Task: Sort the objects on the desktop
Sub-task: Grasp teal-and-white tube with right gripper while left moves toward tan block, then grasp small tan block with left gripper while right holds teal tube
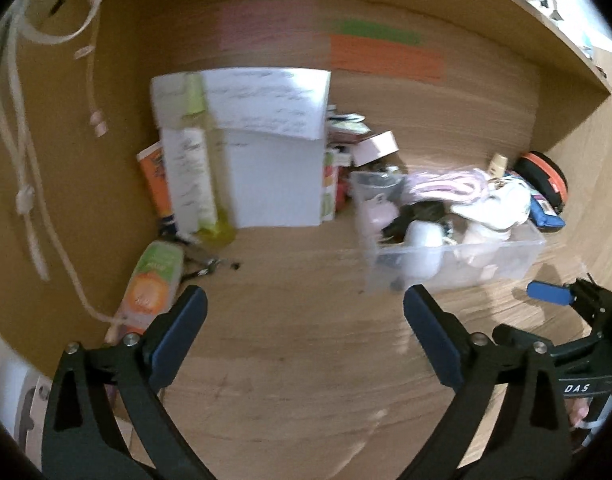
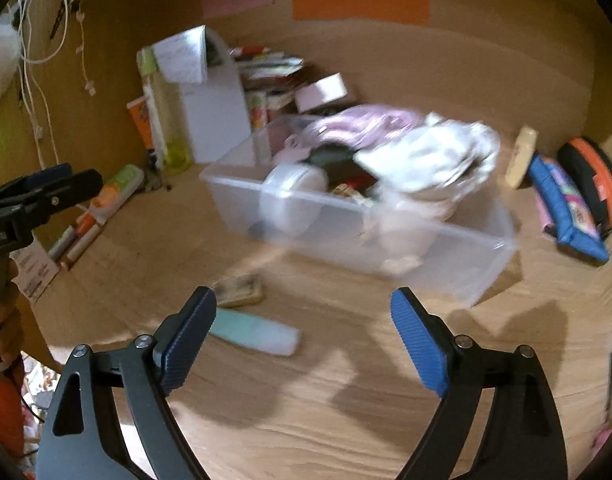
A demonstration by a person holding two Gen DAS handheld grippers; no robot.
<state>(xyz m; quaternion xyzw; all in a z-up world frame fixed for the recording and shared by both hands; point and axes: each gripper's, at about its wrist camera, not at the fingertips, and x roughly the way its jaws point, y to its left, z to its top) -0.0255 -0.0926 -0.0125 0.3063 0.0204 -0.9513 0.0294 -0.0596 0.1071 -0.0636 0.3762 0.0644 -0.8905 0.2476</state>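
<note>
Both claws, left claw (image 1: 304, 344) and right claw (image 2: 304, 338), hang released and empty over the desk (image 2: 306, 420) (nothing between the pads), facing the clear plastic bin (image 2: 446, 256) that gathers the sorted clutter.

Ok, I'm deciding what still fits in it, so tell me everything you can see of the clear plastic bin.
The clear plastic bin is a rectangular, see-through tub with no lid, standing upright on the wooden desk. It is piled above its rim: white cloth, a pink striped item, a round white container against its front wall, and dark things below. Both views are blurred, so smaller contents stay unclear. Neither gripper touches it.
</note>
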